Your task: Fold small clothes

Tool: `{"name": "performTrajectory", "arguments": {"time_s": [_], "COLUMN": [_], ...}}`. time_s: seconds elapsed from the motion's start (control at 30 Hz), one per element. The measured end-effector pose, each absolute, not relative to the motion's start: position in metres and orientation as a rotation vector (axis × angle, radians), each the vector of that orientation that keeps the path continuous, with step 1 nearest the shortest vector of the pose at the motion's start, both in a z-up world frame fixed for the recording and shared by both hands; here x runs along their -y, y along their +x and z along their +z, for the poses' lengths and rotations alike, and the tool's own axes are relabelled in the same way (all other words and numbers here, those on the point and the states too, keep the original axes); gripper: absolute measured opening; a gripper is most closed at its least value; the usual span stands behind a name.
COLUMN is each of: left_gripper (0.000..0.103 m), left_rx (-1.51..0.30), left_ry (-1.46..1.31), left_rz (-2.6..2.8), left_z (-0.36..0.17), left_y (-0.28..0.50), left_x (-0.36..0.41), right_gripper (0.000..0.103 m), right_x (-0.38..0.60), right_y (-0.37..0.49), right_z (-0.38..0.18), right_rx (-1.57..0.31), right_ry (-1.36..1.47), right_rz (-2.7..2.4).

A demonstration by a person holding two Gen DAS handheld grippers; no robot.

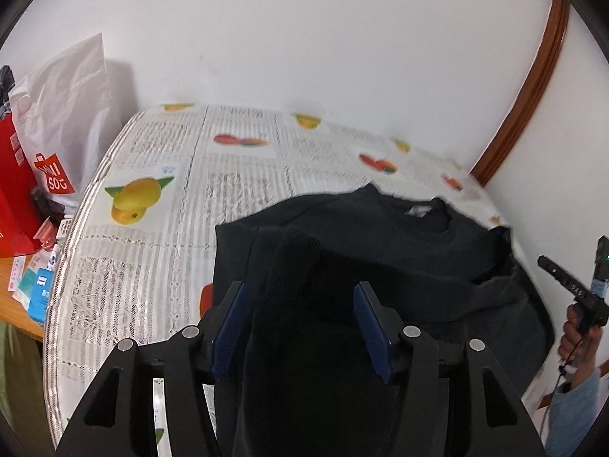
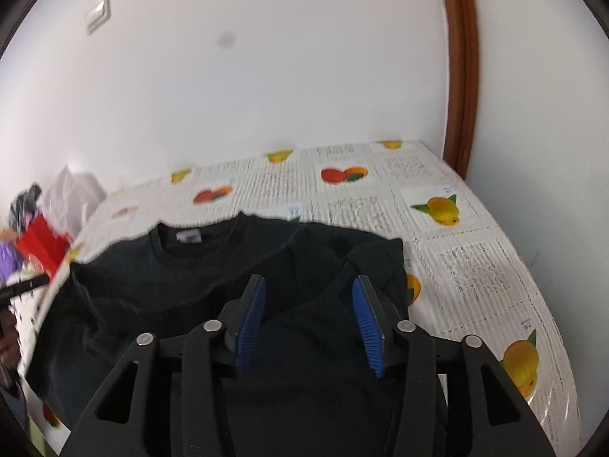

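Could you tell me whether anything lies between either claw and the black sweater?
Nothing visible does. The left claw and right claw both hang open directly over the black sweater, which lies on the fruit-print tablecloth; only dark fabric shows between their fingers.

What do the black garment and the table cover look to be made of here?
The black sweater looks like a soft matte knit: ribbed neckband, a ribbed cuff on the folded sleeve, no shine. The fibre cannot be told. The table cover looks like glossy plastic or vinyl with fruit and text prints: bright glare streaks run across it near the table edge.
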State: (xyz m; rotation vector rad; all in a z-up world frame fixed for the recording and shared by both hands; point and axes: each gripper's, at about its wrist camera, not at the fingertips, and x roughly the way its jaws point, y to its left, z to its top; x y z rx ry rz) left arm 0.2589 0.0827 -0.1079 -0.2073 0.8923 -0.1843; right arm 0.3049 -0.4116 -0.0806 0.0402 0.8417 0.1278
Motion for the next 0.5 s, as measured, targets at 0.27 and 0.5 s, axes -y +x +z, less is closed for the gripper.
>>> {"name": "performTrajectory", "arguments": {"time_s": [0.27,0.5], "left_gripper": [0.037,0.007], "left_rx": [-0.932,-0.881], "left_ry": [-0.117,-0.061], "left_rz": [-0.164,-0.115], "left_z": [-0.127,-0.129], "left_y": [0.287,0.293], "left_x": [-0.07,-0.065], "right_gripper": [0.053,0.05], "right_x": [0.408,0.399], "right_y": [0.349,0.395], "right_z": [-0.115,-0.138], "right_rx": [-0.926,-0.988], "right_ry": [-0.06,-0.086], "right_rz": [0.105,0.132]}}
